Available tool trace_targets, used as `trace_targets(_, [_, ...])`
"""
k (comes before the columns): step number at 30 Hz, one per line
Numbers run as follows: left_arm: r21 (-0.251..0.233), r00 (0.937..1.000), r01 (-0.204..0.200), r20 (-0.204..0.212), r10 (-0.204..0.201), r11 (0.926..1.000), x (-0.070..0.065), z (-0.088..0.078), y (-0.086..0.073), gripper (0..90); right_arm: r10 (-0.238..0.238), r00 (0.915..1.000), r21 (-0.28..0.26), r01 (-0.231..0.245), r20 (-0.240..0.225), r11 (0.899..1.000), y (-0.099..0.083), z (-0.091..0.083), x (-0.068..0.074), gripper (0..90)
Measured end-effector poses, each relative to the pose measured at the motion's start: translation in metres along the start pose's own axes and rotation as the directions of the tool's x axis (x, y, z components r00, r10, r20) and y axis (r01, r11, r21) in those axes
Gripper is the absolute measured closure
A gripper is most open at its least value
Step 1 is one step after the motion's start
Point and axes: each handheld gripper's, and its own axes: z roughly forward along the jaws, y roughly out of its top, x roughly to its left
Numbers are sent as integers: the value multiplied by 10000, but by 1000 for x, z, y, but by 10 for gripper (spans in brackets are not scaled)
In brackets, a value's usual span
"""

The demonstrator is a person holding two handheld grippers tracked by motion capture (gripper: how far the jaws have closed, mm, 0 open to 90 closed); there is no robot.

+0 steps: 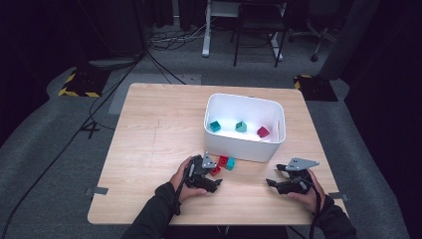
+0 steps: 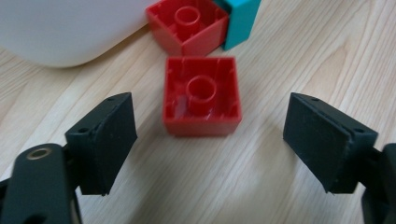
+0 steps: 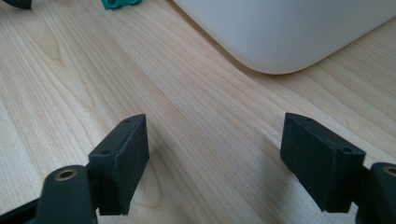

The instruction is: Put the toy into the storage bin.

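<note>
Spread, my left gripper (image 2: 210, 140) faces the light, rigid red brick (image 2: 201, 95) near the table's front edge; I'd pinch its flat sides.

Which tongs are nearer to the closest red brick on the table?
Left. The left tongs stand open just before the red brick; the right tongs rest apart, farther right.

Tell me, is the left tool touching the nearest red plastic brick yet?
Apart. The left gripper view shows the left tool open, with bare wooden table between each black pad and the hollow red plastic brick ahead.
</note>
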Motion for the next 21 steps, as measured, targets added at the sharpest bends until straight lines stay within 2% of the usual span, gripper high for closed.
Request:
trace_targets(1, [-3, 10000, 29, -30, -29, 10000, -1, 2, 1, 186, -4, 10000, 2, 4, 1, 10000, 0, 0, 0, 240])
trace_targets(2, [-128, 9998, -140, 111, 142, 9998, -1, 4, 3, 187, -3, 10000, 0, 3, -1, 10000, 0, 0, 0, 241])
trace_targets(3, [3, 10000, -57, 77, 56, 10000, -2, 3, 3, 194, -6, 10000, -4, 6, -1, 10000, 0, 0, 0, 240])
trace_targets(4, [-173, 9998, -184, 93, 185, 9997, -2, 5, 4, 197, -3, 10000, 2, 3, 1, 10000, 0, 0, 0, 241])
trace_targets(5, [-195, 9998, -66, 208, 70, 9998, -3, 6, 4, 199, -1, 10000, 1, 1, -1, 10000, 0, 0, 0, 241])
trace_targets(6, [-169, 9996, -159, 231, 163, 9997, -2, 5, 4, 211, -5, 10000, -1, 5, 1, 10000, 0, 0, 0, 241])
trace_targets(12, [-516, 10000, -48, -1, 48, 9987, 0, 2, 3, 515, -5, 10000, 0, 5, -2, 10000, 0, 0, 0, 241])
trace_targets(14, [-556, 10000, -38, -42, 36, 9984, 0, 2, 3, 582, -3, 10000, 1, 3, -3, 10000, 0, 0, 0, 241])
trace_targets(17, [-500, 9998, -148, 97, 153, 9986, 0, 1, 2, 587, -1, 10000, 1, 1, -5, 10000, 0, 0, 0, 240])
trace_targets(21, [-525, 9997, -227, 53, 230, 9984, 0, 0, 1, 587, -18, 10000, 5, 18, -6, 10000, 0, 0, 0, 241])
